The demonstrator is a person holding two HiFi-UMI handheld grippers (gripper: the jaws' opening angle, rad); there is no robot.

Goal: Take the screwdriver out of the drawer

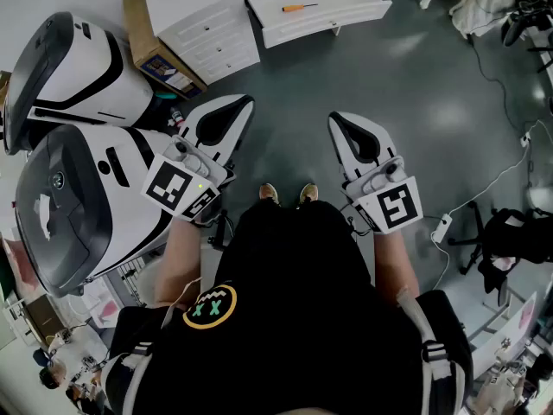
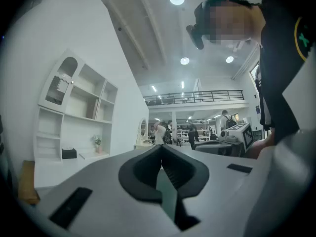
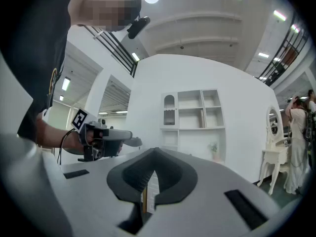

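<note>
An orange-handled screwdriver [image 1: 298, 8] lies in the pulled-out drawer [image 1: 324, 14] of a white dresser [image 1: 207, 24], far ahead of me in the head view. Both grippers are held level in front of my body, well short of the drawer. My left gripper [image 1: 240, 104] has its jaws together with nothing between them, and its tips [image 2: 161, 148] meet in its own view. My right gripper [image 1: 335, 121] is shut and empty too, with its tips [image 3: 154, 153] touching. The right gripper view also catches the left gripper [image 3: 106, 137] in a hand.
Two large white-and-black machines [image 1: 73, 67] [image 1: 73, 206] stand close on my left. A cardboard box [image 1: 149, 43] sits beside the dresser. Cables and a power strip [image 1: 441, 228] lie on the grey floor at right, near a black chair [image 1: 510, 240]. A white shelf unit [image 3: 192, 117] stands against the wall.
</note>
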